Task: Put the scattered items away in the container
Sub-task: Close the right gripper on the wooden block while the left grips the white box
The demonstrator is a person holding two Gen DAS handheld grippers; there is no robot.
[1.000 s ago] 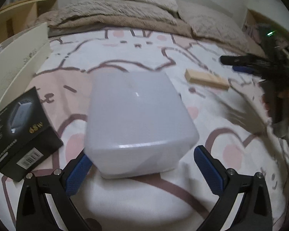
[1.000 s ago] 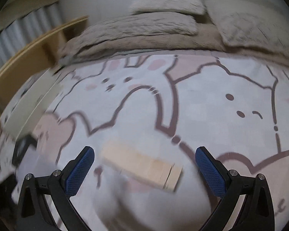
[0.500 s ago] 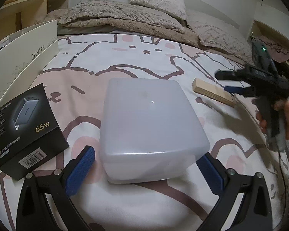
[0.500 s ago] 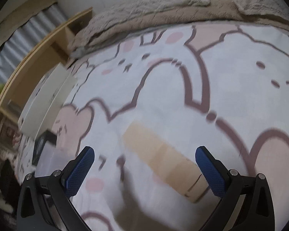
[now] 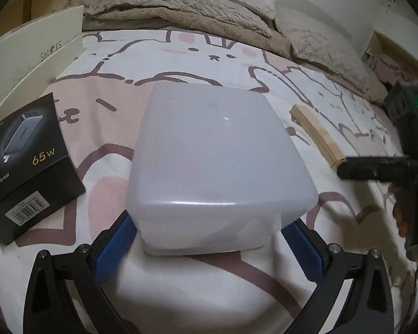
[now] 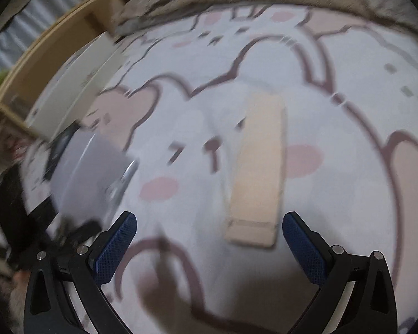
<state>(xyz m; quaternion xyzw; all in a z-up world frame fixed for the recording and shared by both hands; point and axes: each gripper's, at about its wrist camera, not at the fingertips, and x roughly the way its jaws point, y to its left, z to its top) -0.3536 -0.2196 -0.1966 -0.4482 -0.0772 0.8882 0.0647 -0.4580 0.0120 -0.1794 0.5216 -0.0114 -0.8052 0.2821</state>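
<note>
On the bed (image 5: pixel 181 300), everything sits around the frosted tub (image 5: pixel 217 161), which stands upside down in the middle of the rabbit-print sheet. Far left of the tub, a white shoe box (image 5: pixel 33 53) leans at the bed's edge. Just left of the tub lies a black charger box (image 5: pixel 28 164) marked 65w, apart from it. The left hand-held gripper (image 5: pixel 209 239) is spread wide, its blue pads at the tub's near corners on either side; whether they press the walls I cannot tell. Right of the tub, with a gap between, a wood block (image 5: pixel 316 136) lies flat on the sheet. The right hand-held gripper (image 6: pixel 209 236) hangs over that block's near end (image 6: pixel 257 172), fingers wide apart and holding nothing; its view is blurred. Beyond the tub, a beige blanket (image 5: pixel 175 5) and pillows are heaped.
</note>
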